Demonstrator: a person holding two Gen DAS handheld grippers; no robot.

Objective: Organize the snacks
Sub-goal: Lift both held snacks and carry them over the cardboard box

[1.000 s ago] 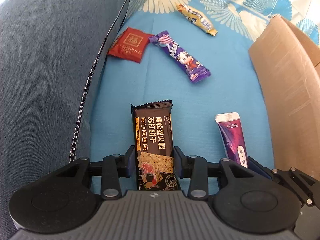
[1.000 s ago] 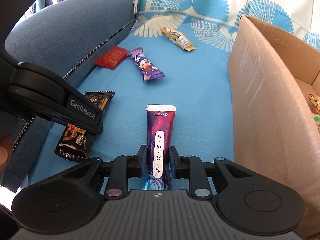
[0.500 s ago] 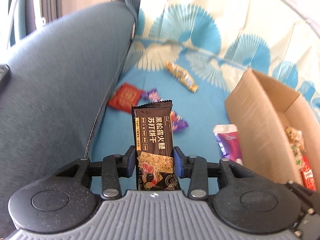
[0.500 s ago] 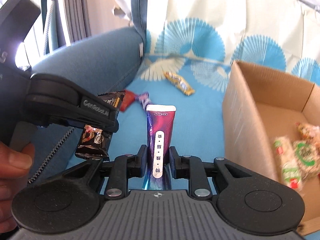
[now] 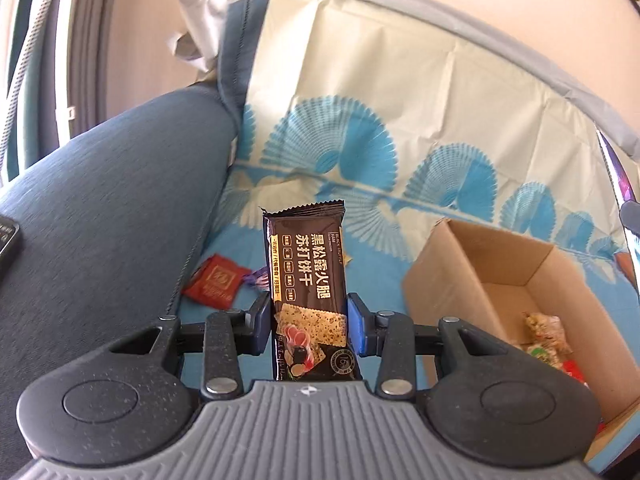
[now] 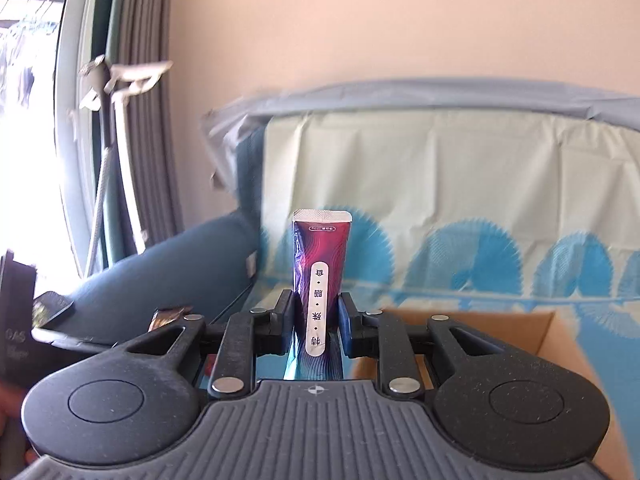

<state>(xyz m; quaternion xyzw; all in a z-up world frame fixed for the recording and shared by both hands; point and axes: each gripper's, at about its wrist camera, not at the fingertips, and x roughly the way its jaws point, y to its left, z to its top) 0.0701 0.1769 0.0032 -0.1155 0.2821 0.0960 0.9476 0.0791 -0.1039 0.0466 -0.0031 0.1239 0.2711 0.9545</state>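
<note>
My left gripper (image 5: 309, 322) is shut on a dark brown cracker packet (image 5: 306, 264), held upright above the blue sofa seat. To its right sits an open cardboard box (image 5: 496, 280) with several snack packs (image 5: 546, 330) inside. My right gripper (image 6: 316, 318) is shut on a purple snack sachet (image 6: 320, 268) with a white label, lifted high and pointing almost level. The cardboard box (image 6: 480, 322) shows just behind and below it. The left gripper (image 6: 52, 320) with its packet's end appears at the left edge of the right wrist view.
A red packet (image 5: 216, 280) and a purple wrapper (image 5: 258, 278) lie on the seat beside the blue sofa armrest (image 5: 100, 208). A fan-patterned cloth (image 5: 400, 120) covers the backrest. Curtains and a bright window (image 6: 32, 120) stand at the left.
Both grippers have risen from the seat with their packets and tilted up. The right one rose more, so the seat left its view and the wall and backrest fill it.
</note>
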